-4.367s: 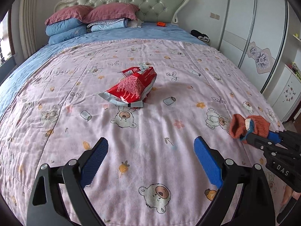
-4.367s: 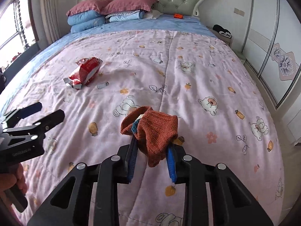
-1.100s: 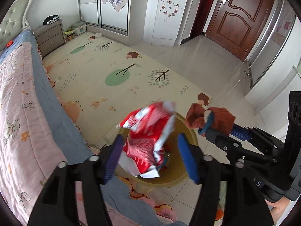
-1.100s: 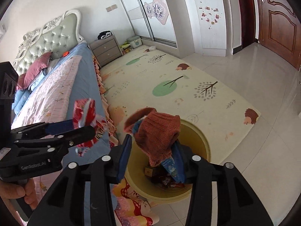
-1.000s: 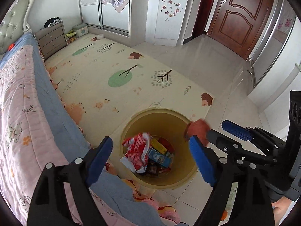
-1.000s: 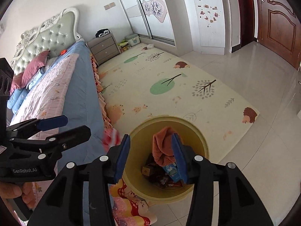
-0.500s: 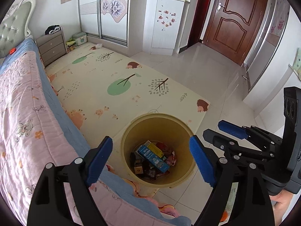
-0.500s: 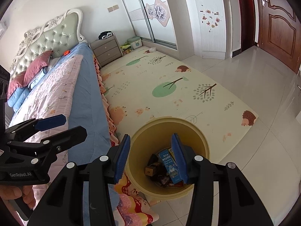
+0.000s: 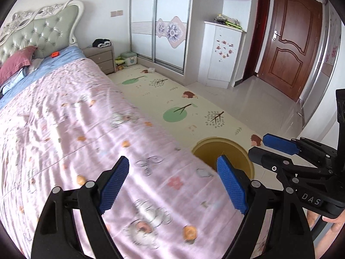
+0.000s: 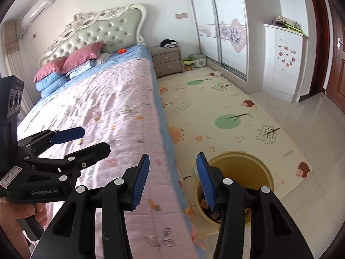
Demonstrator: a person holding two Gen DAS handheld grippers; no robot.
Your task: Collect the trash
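A round yellow trash bin stands on the floor at the foot corner of the bed; it also shows in the left wrist view, partly hidden by the bed edge. Some trash shows at its bottom. My left gripper is open and empty, over the pink quilt. My right gripper is open and empty, above the bed edge next to the bin. Each gripper shows in the other's view, the right gripper at the right and the left gripper at the left.
The bed with pink quilt has pillows at a tufted headboard. A patterned play mat covers the floor. A nightstand, sliding wardrobe, white cabinet and brown door line the walls.
Both grippers dropped the red snack bag and the orange cloth into the bin, opened, and then swung back from above the bin toward the bed.
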